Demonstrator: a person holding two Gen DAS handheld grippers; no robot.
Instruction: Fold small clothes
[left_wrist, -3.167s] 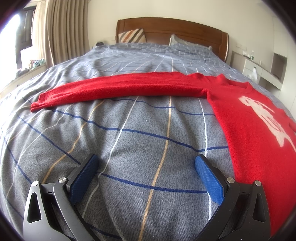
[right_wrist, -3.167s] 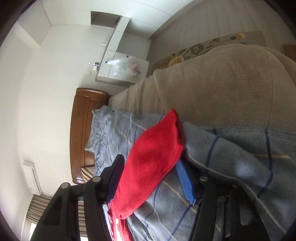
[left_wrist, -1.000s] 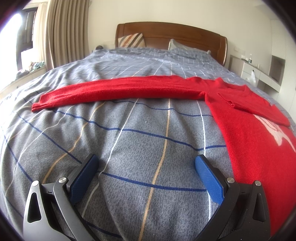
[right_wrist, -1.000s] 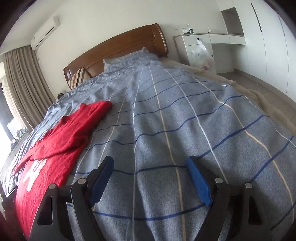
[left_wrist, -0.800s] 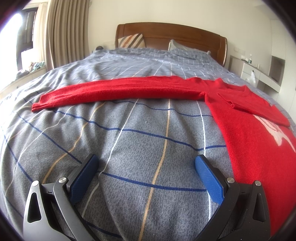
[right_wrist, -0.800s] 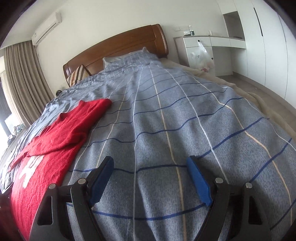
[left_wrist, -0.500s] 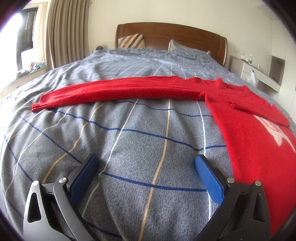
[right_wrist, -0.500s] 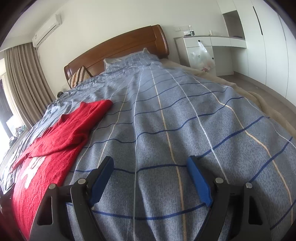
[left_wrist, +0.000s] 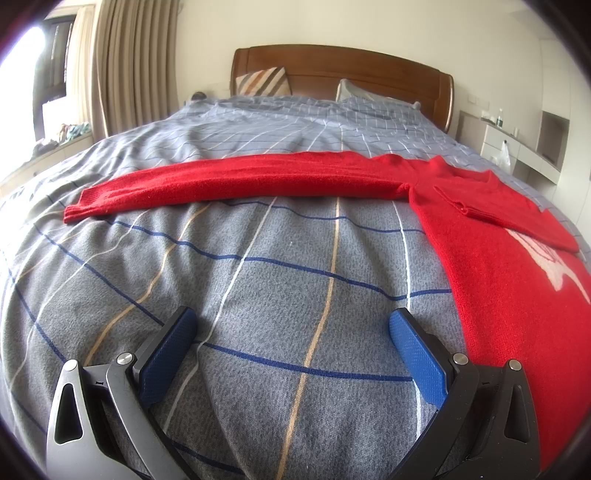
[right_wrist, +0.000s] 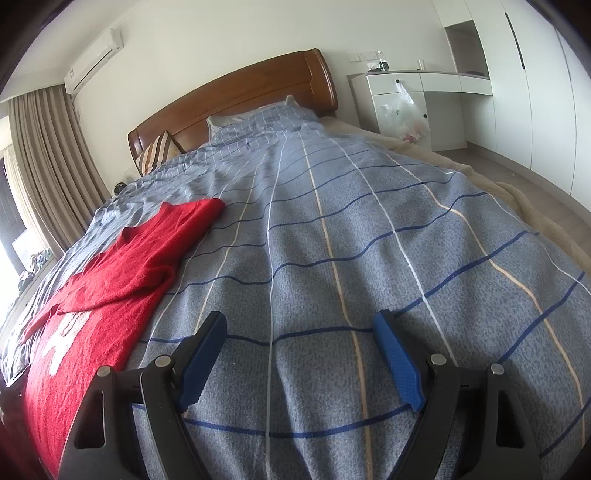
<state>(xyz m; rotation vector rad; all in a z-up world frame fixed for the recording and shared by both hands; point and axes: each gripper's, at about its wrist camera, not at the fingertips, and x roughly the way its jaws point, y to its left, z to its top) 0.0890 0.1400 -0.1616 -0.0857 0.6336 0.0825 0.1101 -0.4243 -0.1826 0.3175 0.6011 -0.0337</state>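
Note:
A red sweater (left_wrist: 509, 280) with a white print lies flat on the grey checked bedspread (left_wrist: 258, 280). Its left sleeve (left_wrist: 236, 182) stretches straight out to the left. Its right sleeve (left_wrist: 506, 210) is folded across the chest. In the right wrist view the sweater (right_wrist: 96, 306) lies at the left. My left gripper (left_wrist: 291, 332) is open and empty, low over the bedspread, left of the sweater's body. My right gripper (right_wrist: 299, 332) is open and empty over bare bedspread, right of the sweater.
A wooden headboard (left_wrist: 343, 70) with pillows (left_wrist: 376, 101) stands at the far end. Curtains (left_wrist: 122, 66) and a window sill are on the left. A white desk (right_wrist: 417, 92) with a plastic bag (right_wrist: 406, 114) and wardrobes are on the right.
The right gripper let go of the right sleeve, which now lies folded over the chest, and drew back over bare bedspread. The left gripper has stayed still.

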